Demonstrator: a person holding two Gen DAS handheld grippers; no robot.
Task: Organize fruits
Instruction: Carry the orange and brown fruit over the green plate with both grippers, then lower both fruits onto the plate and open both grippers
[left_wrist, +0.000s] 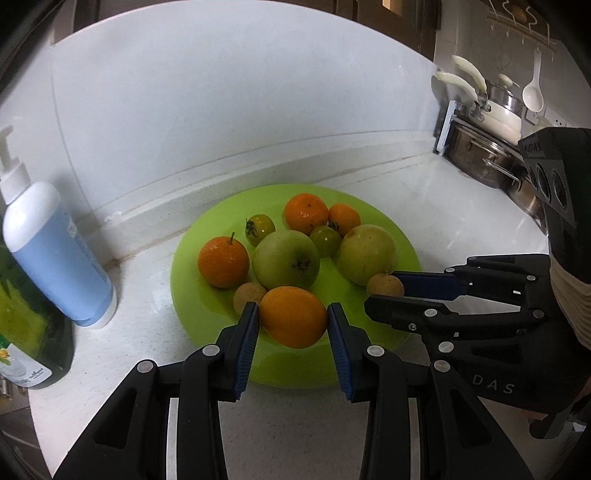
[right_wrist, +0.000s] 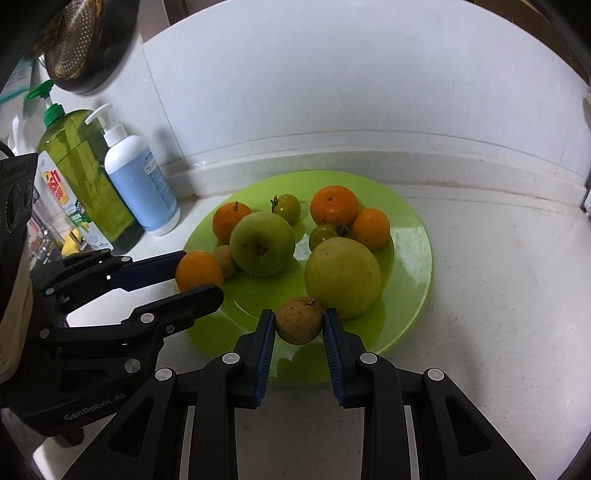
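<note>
A green plate (left_wrist: 295, 367) (right_wrist: 406, 258) on the white counter bears two green apples (left_wrist: 286, 258) (left_wrist: 365, 254), three oranges, two small green fruits and a small brown fruit (left_wrist: 249, 301). My left gripper (left_wrist: 293, 308) (right_wrist: 201, 273) is shut on another orange (left_wrist: 293, 321) (right_wrist: 197, 271) over the plate's near left part. To its right, my right gripper (right_wrist: 299, 314) (left_wrist: 382, 290) is shut on a second small brown fruit (right_wrist: 299, 323) (left_wrist: 385, 284) over the plate's near edge, just in front of the right-hand apple (right_wrist: 343, 277).
A blue and white pump bottle (left_wrist: 55, 251) (right_wrist: 140, 184) and a green bottle (left_wrist: 29, 332) (right_wrist: 85, 173) stand left of the plate against the white wall. Steel pots (left_wrist: 480, 155) sit at the far right. A dark colander (right_wrist: 81, 44) hangs at upper left.
</note>
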